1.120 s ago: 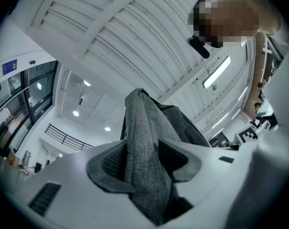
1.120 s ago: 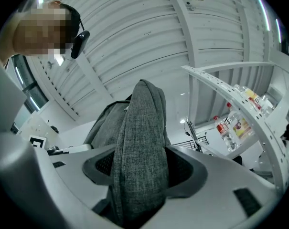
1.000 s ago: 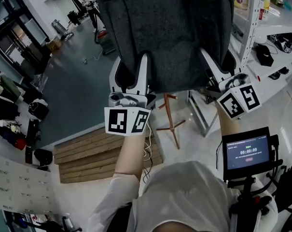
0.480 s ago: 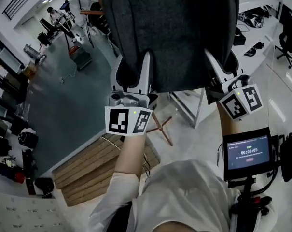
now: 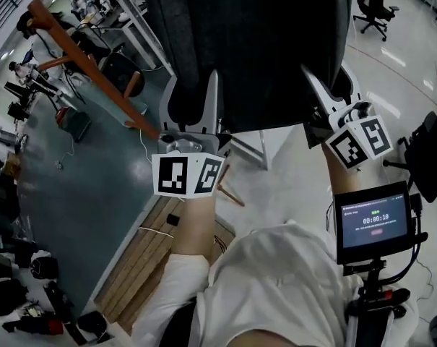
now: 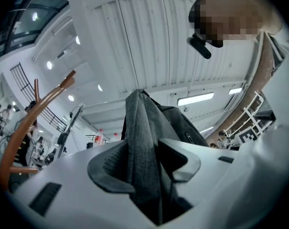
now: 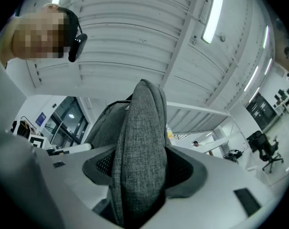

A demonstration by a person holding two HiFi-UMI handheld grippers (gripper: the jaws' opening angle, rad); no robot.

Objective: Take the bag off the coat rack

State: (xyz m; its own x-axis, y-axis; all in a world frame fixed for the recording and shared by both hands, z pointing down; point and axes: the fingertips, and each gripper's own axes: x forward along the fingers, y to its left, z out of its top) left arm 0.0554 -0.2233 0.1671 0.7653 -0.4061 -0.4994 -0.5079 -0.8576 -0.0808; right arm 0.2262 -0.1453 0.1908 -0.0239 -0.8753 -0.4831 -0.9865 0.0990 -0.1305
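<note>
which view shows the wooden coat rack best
Head view: the coat rack shows as a long wooden pole slanting across the upper left, beside the bag. The left gripper view catches only its curved arms at the left edge. The right gripper view shows none of it.

dim head view, bright ceiling strip lights, strong fisheye edge distortion.

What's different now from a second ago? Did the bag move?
The person turned with the bag, so the room swung round: the wooden coat rack now shows at the upper left, apart from the bag. The timer on the screen ticked up one second. Nothing was let go: the left claw and right claw stayed clamped on the bag.
</note>
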